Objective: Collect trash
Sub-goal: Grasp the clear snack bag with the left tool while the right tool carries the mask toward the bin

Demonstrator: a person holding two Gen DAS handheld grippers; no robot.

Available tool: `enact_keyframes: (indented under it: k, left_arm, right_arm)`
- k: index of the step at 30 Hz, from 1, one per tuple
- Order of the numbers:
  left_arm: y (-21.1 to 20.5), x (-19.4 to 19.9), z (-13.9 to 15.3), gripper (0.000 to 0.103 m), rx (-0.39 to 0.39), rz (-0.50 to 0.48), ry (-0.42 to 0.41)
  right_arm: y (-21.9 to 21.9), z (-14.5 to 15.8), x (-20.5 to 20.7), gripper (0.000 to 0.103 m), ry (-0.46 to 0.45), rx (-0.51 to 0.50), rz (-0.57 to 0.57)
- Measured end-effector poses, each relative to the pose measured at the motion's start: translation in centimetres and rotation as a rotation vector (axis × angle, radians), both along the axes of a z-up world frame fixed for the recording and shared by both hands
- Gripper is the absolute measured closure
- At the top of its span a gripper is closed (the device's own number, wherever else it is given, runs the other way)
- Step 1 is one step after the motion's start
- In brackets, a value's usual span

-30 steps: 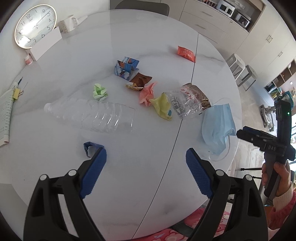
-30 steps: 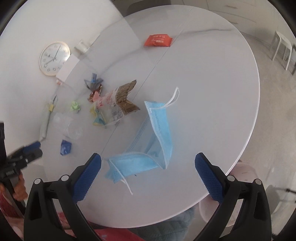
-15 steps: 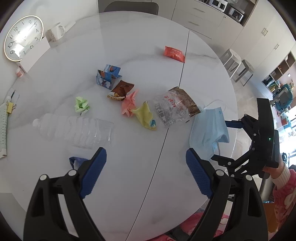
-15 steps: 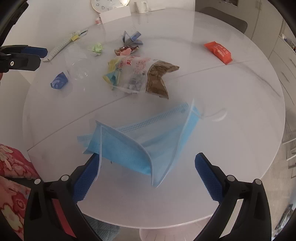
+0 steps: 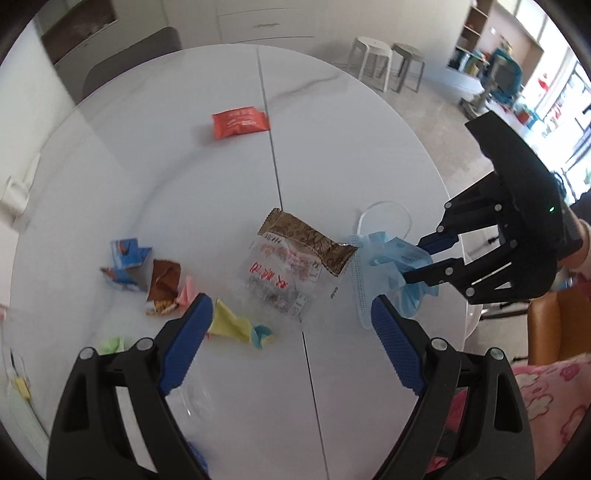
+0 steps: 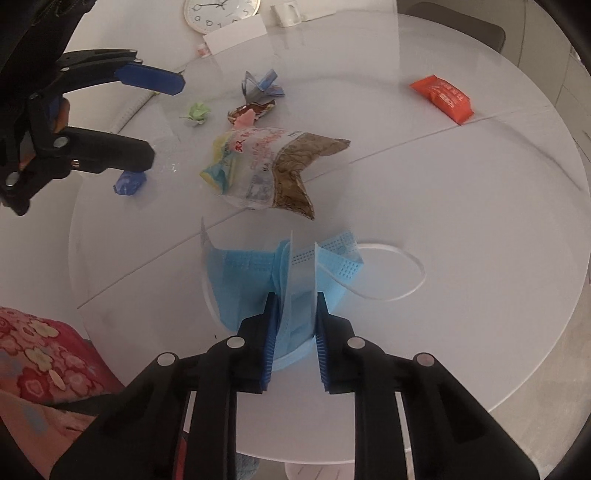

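My right gripper [image 6: 293,306] is shut on the blue face mask [image 6: 240,273] at the near edge of the round white table [image 6: 461,229]; it bunches the mask between its blue pads, as the left wrist view shows [image 5: 413,264]. The mask [image 5: 380,273] lies crumpled beside a clear and brown snack bag [image 5: 291,266]. My left gripper [image 5: 291,314] is open and empty above the table, over a yellow wrapper [image 5: 236,326]. A red packet [image 5: 240,122] lies farther back. A clear plastic bottle [image 5: 192,402] shows below my left fingers.
Small scraps lie left of the bag: a blue folded carton [image 5: 125,258], a brown wrapper [image 5: 164,278], a pink paper [image 5: 186,293], a green paper ball [image 6: 197,112], a blue wrapper [image 6: 129,181]. A clock [image 6: 218,13] and mug [image 6: 290,13] stand at the table's far side. Stools [image 5: 388,62] stand beyond.
My right gripper has closed on the face mask and bunched it up. My left gripper has swung right over the table, toward the snack bag and mask, and stays open.
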State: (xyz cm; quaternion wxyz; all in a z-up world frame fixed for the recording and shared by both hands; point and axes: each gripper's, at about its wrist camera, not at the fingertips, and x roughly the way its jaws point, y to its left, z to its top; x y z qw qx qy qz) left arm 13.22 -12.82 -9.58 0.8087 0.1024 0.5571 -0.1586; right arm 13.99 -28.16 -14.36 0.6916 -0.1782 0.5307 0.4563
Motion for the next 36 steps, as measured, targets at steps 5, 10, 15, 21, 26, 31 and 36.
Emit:
enact_keyframes:
  k: [5,10,15,21,26,31,36]
  left_arm:
    - [-2.2,3.6,-3.0,0.019,0.069,-0.236,0.061]
    - [-3.9,5.2,-5.5,0.039,0.110,-0.392,0.128]
    - [-4.4,6.0,-6.7,0.071,0.085,-0.428,0.174]
    - [-4.2,5.9,-6.7,0.087,0.067,-0.421,0.171]
    - [-3.1,5.8,-5.4,0.089,0.023,-0.366,0.150]
    - [-3.0,5.1,-3.6,0.089,-0.012,-0.331,0.122]
    - [-6.9,2.5,-0.9,0.089,-0.088,-0.355,0.090]
  right_arm:
    - [-3.1,0.6,0.2,0.084,0.052,0.043,-0.169]
    - [-7.2,1.7,-0.3,0.084,0.087,0.122,-0.354]
    - [-9.9,2.7,-1.7,0.084,0.093,0.172,-0.488]
    - [-11.4,3.0,-2.8,0.084,0.101,0.216,-0.598]
    - [-12.6,3.5,-3.3,0.084,0.101,0.257,-0.656]
    - [-15.4,4.4,-4.3,0.084,0.091,0.290,-0.712]
    - [-19.8,4.9,-6.6,0.084,0.078,0.277,-0.785]
